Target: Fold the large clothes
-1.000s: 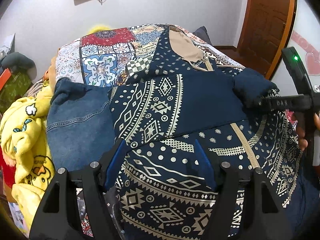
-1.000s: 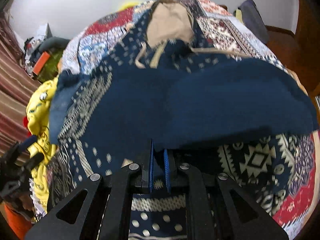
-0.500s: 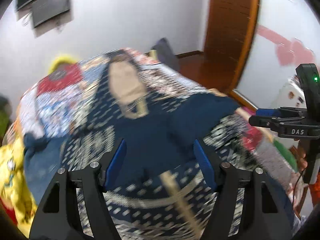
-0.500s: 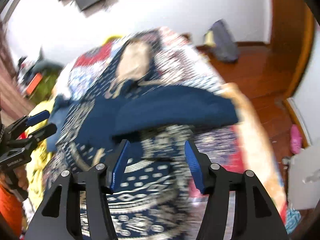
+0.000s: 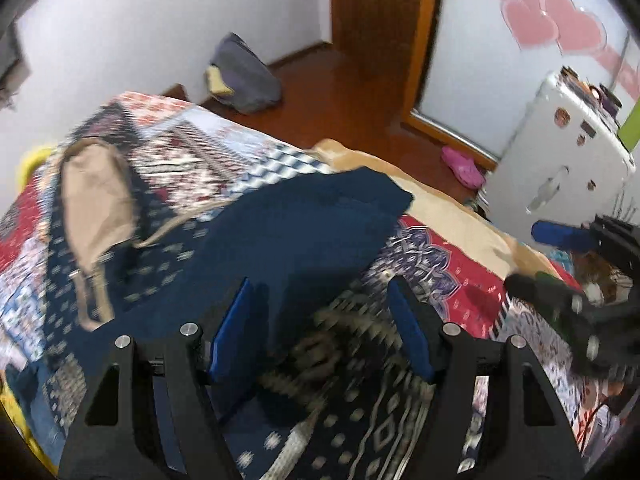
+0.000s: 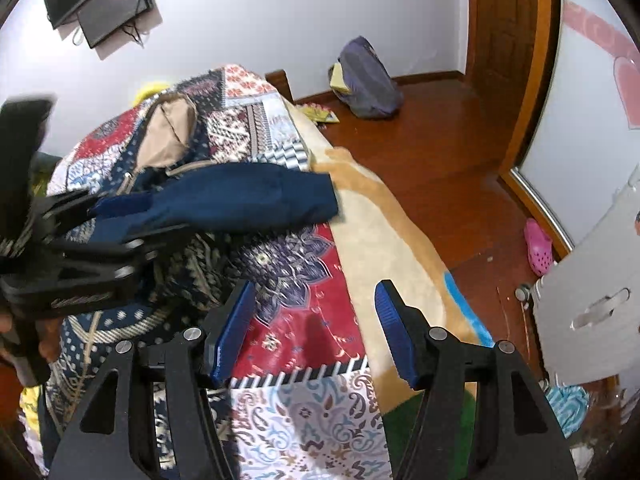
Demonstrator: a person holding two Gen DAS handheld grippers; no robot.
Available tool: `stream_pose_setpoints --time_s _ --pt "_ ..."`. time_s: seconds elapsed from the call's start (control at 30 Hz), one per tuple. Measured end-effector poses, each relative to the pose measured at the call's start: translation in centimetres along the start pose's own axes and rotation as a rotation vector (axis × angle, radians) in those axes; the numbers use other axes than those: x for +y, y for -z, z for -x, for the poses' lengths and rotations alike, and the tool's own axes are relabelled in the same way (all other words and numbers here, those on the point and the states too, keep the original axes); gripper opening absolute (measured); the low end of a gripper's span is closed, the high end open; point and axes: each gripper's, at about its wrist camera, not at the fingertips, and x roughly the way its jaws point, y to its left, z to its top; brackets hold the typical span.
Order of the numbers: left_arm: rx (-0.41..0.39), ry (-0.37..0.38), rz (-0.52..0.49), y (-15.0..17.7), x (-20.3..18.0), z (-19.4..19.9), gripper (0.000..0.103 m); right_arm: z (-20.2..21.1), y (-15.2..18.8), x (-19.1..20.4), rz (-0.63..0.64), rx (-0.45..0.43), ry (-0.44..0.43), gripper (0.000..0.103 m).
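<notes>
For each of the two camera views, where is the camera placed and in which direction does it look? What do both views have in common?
Left wrist: sits behind the open left gripper, looking over the navy hoodie toward the door; the right gripper shows at right.
Right wrist: sits behind the open right gripper, looking over the bed edge; the left gripper shows at left.
Shared: hoodie, patchwork bedspread, grey bag, pink shoe.

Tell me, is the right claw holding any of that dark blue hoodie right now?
No: in the right wrist view the right claw is wide open over the patterned bedspread, and the dark blue hoodie lies beyond it, untouched.
</notes>
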Motion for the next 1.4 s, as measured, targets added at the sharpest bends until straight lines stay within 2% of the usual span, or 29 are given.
stream_pose_setpoints --time_s 0.07,0.1,0.13,0.23,0.27,0.3,0.33,0.4,0.47,0.6,0.67,0.8,0.93,1.0,1.1,1.13,1.27,1.33,1.37,1.4 --pt "0.036 -0.004 -0.029 -0.7 -0.9 -1.9 0.069 -0.1 0.6 -0.5 0.006 0.010 0.006 0.059" --pt "0.043 -0.036 -0.045 -0.9 -1.2 -2.5 0.069 -0.1 0.9 -0.8 0.004 0.015 0.004 0.059" --pt "0.045 -0.109 -0.082 -1.2 -1.8 -3.4 0.069 -0.4 1.0 -0.9 0.000 0.022 0.000 0.059" --pt "0.051 -0.191 -0.160 -1.4 -2.7 -5.2 0.068 -0.9 1.3 -1.1 -0.002 0.044 -0.003 0.059" --pt "0.049 -0.206 -0.167 -1.4 -2.8 -5.6 0.059 -1.0 1.3 -1.1 0.001 0.049 0.000 0.059" --pt "0.038 -0.233 -0.165 -1.4 -2.8 -5.8 0.041 -1.1 1.3 -1.0 0.005 0.053 0.002 0.059" --pt "0.024 -0.250 -0.152 -1.5 -2.6 -5.7 0.035 -1.1 1.3 -0.9 0.009 0.055 0.001 0.059" --pt "-0.024 -0.214 -0.100 -1.6 -1.8 -4.4 0.016 -1.1 1.2 -0.6 0.021 0.054 -0.002 0.059" --pt "-0.073 -0.178 -0.035 -1.8 -0.7 -2.6 0.006 -0.9 1.0 -0.2 0.034 0.047 0.001 0.059" --pt "-0.227 -0.073 0.177 -1.4 4.3 4.5 0.004 -0.4 0.0 1.2 0.061 0.027 -0.010 0.059" --pt "-0.282 -0.055 0.255 -0.8 6.9 7.7 0.004 -0.3 -0.7 2.2 0.078 0.016 -0.025 0.059" --pt "-0.346 -0.117 0.330 1.5 11.4 12.2 0.004 -0.5 -1.7 4.6 0.111 0.000 -0.060 0.059" --pt "-0.364 -0.192 0.384 6.2 14.8 15.1 0.004 -2.8 -2.3 6.7 0.141 0.052 -0.088 0.059" --pt "-0.354 -0.230 0.416 9.1 16.4 15.6 0.004 -4.7 -2.0 7.6 0.153 0.113 -0.063 0.059" --pt "-0.309 -0.244 0.484 13.8 18.5 15.2 0.004 -6.7 -1.1 8.1 0.158 0.181 -0.064 0.059" --pt "-0.286 -0.240 0.502 15.0 19.1 14.6 0.004 -7.0 -1.0 8.0 0.155 0.187 -0.067 0.059" --pt "-0.113 -0.229 0.584 20.7 20.8 10.5 0.005 -6.8 -0.4 7.9 0.159 0.168 -0.075 0.065" --pt "-0.048 -0.206 0.627 22.6 21.4 9.0 0.011 -6.8 -0.2 7.9 0.162 0.168 -0.068 0.066" --pt "-0.025 -0.187 0.656 23.8 21.8 8.2 0.018 -6.7 -0.2 7.9 0.165 0.167 -0.064 0.066" --pt "-0.036 -0.164 0.666 24.7 22.0 8.2 0.019 -6.8 -0.3 8.0 0.168 0.167 -0.059 0.066"
